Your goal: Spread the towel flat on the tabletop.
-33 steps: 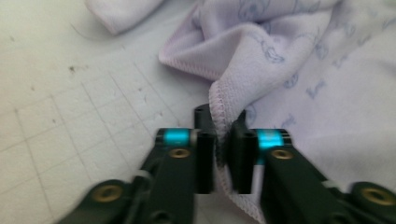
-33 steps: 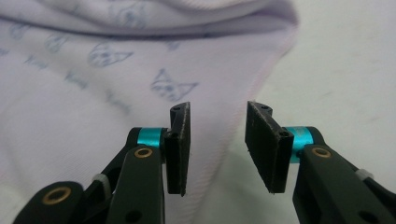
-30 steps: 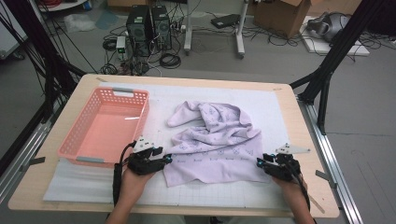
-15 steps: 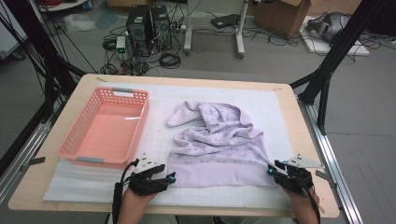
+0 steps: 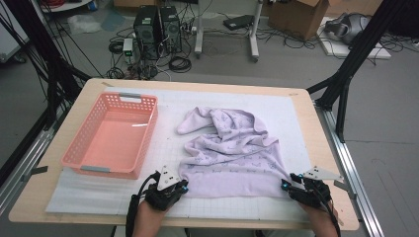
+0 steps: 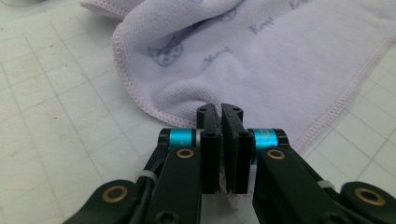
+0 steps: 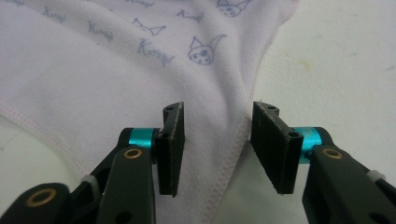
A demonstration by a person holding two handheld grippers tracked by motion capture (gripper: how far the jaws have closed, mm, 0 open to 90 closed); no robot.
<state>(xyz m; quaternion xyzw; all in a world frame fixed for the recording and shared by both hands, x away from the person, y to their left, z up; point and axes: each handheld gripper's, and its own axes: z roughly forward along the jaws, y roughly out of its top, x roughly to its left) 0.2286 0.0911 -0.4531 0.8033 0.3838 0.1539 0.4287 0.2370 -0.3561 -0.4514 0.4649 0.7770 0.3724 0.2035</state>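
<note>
While the near edge of the towel (image 5: 232,158) lies pulled flat on the worktop (image 5: 316,123), the far half is bunched up beside the empty basket (image 5: 111,138). Left hand-held gripper (image 6: 219,112) is clamped on the near-left corner; right hand-held gripper (image 7: 217,135) has just been opening, jaws apart with the near-right corner loose between them. So I'd say it's early days, all the spreading or folding is left.

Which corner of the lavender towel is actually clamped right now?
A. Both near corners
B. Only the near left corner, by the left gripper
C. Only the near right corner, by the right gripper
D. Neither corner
B: the left gripper has its fingers pressed shut on the lavender towel corner, while the right gripper straddles the other corner with a gap at both fingers, having just been opening.
</note>
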